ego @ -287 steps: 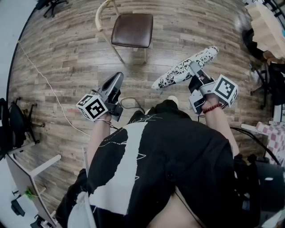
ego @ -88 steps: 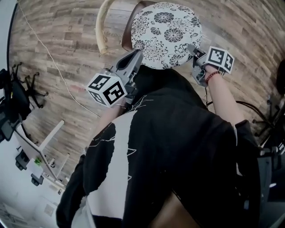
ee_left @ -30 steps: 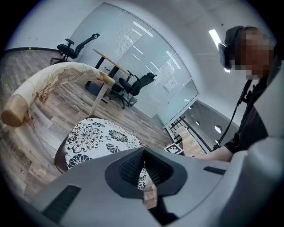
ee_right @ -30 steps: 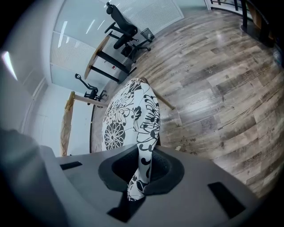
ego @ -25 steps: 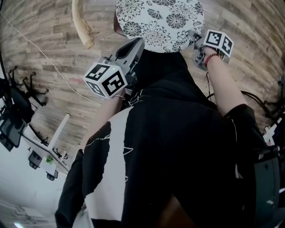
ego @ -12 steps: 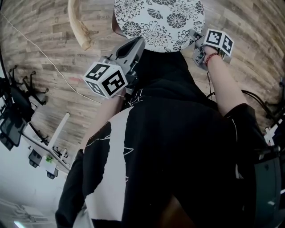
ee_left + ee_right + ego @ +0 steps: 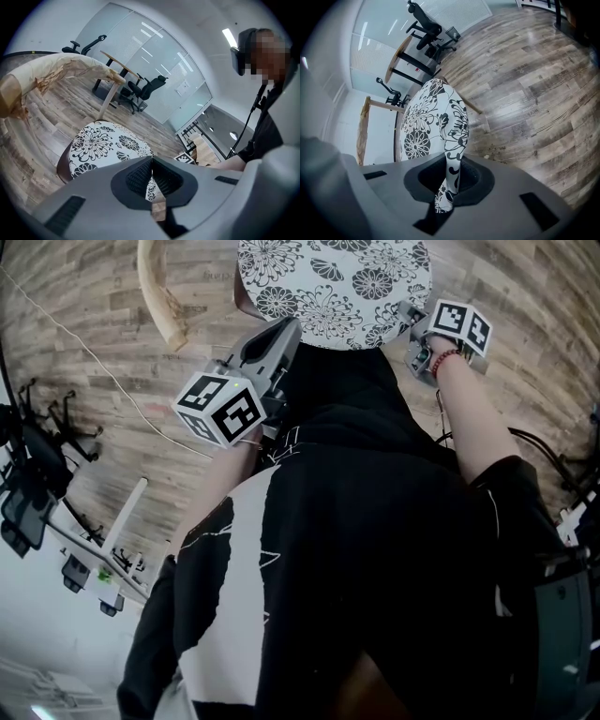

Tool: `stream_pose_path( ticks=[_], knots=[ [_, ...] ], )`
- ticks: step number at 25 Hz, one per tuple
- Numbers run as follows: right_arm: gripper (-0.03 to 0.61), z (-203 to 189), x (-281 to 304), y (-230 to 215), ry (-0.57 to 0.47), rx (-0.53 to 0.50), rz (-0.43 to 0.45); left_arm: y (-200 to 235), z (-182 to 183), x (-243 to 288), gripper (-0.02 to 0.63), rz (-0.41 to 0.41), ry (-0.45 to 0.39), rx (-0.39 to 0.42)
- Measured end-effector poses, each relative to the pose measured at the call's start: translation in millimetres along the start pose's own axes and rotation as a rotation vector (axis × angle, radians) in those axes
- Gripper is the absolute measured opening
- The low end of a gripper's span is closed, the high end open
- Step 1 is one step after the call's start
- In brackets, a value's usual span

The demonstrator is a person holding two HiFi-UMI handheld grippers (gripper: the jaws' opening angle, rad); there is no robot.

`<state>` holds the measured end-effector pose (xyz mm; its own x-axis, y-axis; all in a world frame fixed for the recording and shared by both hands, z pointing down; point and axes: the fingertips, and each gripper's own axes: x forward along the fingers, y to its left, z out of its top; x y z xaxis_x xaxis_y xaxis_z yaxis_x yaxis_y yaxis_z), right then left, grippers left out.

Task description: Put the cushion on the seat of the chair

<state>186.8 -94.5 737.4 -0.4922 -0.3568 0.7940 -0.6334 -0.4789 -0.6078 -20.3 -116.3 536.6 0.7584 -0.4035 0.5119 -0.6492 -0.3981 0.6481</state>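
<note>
Cushion (image 7: 333, 282) has shifted further over the seat (image 7: 62, 164); right tongs (image 7: 452, 164) clench its 4 o'clock edge, left tongs (image 7: 284, 329) closed, empty. Released off-centre, it could slide off.

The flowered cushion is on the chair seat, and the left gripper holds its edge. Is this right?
Wrong gripper. The flowered cushion is on the chair seat, and the right gripper holds its edge; the right gripper view shows this. The left gripper is shut, empty.
</note>
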Motion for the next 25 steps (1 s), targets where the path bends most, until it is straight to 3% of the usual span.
stream_pose_path(
  ticks=[25],
  knots=[
    [0.032,3.0,20.7,-11.2,-0.009,0.031,-0.030,18.0,2.2,9.2,0.015,-0.025,0.018,0.004]
  ],
)
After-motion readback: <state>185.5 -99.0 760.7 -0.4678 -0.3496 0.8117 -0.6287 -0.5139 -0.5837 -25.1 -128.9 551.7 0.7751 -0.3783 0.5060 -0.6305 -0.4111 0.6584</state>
